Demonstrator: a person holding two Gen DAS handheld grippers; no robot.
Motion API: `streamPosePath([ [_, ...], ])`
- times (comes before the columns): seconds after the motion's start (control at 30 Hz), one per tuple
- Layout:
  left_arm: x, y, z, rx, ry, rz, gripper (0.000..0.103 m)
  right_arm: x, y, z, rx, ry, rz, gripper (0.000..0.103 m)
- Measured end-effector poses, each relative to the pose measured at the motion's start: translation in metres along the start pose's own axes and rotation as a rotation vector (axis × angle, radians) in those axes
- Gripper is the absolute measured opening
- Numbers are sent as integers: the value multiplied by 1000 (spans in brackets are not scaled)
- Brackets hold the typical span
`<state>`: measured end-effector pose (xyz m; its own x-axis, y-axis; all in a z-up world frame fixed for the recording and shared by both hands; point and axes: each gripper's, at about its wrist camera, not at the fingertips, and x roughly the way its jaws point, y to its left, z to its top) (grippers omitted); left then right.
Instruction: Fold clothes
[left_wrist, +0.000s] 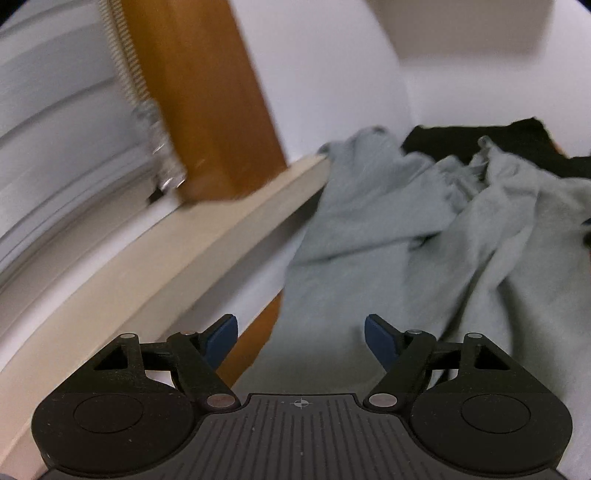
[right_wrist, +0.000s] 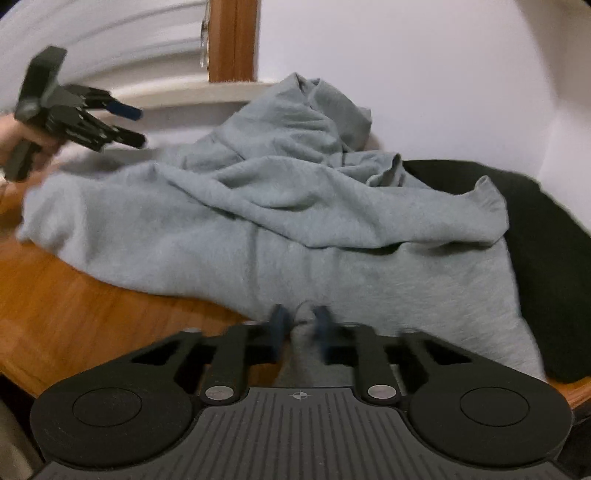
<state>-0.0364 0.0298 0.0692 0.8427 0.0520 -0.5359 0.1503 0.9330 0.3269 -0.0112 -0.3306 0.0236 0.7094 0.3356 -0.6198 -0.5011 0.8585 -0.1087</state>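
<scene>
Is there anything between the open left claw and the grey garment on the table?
Nothing visible. The left claw is open in the air beside the grey garment, with only empty space between. The right claw already pinches the near edge.

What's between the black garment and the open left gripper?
The crumpled grey sweatshirt spans it, from black garment toward left gripper; right wrist view shows it.
</scene>
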Motion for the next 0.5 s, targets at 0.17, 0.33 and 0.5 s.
streamPosePath([
  [0.17, -16, 13, -20, -46, -9, 22, 79, -24, 4, -2, -110, 49, -103, 7],
  [0.33, -45, 24, -42, -69, -31, 36, 79, -55, -4, -3, -105, 60, -200, 8],
  [0.5, -75, 34, -69, -119, -51, 41, 80, -53, 22, 11, -122, 27, -201, 26],
])
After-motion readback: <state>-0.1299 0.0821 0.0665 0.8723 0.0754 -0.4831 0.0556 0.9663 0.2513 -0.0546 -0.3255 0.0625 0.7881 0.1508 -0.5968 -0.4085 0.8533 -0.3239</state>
